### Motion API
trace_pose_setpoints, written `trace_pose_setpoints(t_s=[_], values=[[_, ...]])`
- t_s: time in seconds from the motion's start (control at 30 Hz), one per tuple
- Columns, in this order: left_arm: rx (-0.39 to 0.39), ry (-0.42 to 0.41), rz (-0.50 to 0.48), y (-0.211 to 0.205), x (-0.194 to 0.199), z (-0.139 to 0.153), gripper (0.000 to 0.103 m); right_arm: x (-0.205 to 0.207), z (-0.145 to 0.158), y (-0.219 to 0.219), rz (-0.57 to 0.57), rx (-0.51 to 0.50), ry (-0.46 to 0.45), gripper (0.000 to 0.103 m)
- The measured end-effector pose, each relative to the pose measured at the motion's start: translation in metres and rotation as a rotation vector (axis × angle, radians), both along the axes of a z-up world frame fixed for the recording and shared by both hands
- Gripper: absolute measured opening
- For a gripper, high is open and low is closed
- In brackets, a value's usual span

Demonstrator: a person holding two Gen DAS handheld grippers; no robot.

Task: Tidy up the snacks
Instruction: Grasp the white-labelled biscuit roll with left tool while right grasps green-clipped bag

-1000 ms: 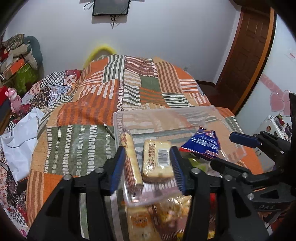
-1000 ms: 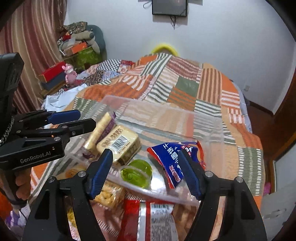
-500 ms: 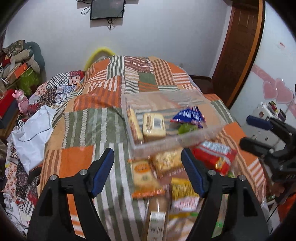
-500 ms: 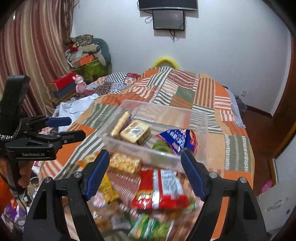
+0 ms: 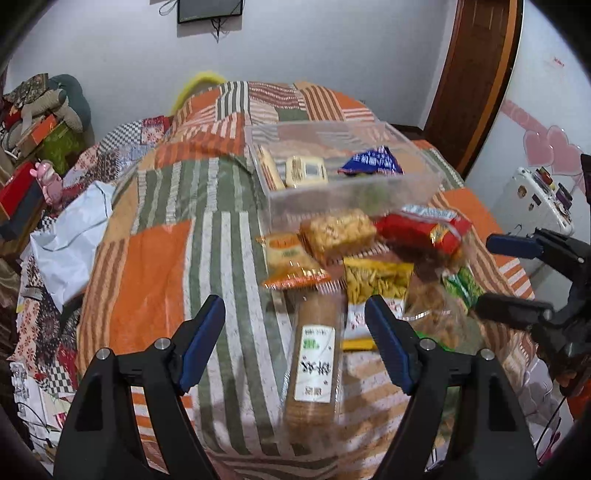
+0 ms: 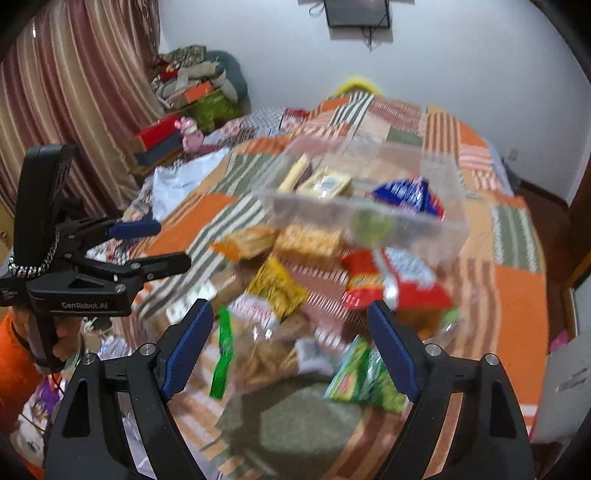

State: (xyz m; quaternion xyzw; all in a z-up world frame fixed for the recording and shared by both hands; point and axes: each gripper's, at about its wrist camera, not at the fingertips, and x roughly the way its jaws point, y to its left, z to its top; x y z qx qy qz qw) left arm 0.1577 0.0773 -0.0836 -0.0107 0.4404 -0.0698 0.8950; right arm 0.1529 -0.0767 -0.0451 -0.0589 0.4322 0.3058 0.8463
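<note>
Two grippers hang over a bed (image 5: 155, 266) under a striped patchwork quilt. The left gripper (image 5: 295, 332) has its jaws opening, wide apart and holding nothing; a long brown biscuit pack (image 5: 314, 365) lies on the quilt between them, untouched. The right gripper (image 6: 290, 347) at 3 o'clock also has its jaws opening and empty, above blurred green packets (image 6: 364, 380). At 12 o'clock, a loose heap of snacks: an orange pack (image 5: 290, 264), a yellow pack (image 5: 376, 278), a red pack (image 5: 424, 230). Just beyond the heap stands a clear tub (image 5: 347, 192) holding a blue packet (image 5: 371, 162) and pale bars (image 5: 304, 171). A dark screen (image 5: 209, 10) hangs on the far wall.
</note>
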Motion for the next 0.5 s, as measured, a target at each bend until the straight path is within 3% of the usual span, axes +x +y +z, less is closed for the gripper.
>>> trace_pose_setpoints(t_s=[0.27,0.5], values=[[-0.020,0.063,-0.004,-0.004,-0.005,-0.026,0.078,-0.003,-0.032,0.009,0.019,-0.015,0.096,0.083],[-0.016,0.113,-0.012,-0.004,-0.007,-0.050,0.078,-0.001,-0.049,0.019,0.022,-0.052,0.122,0.085]])
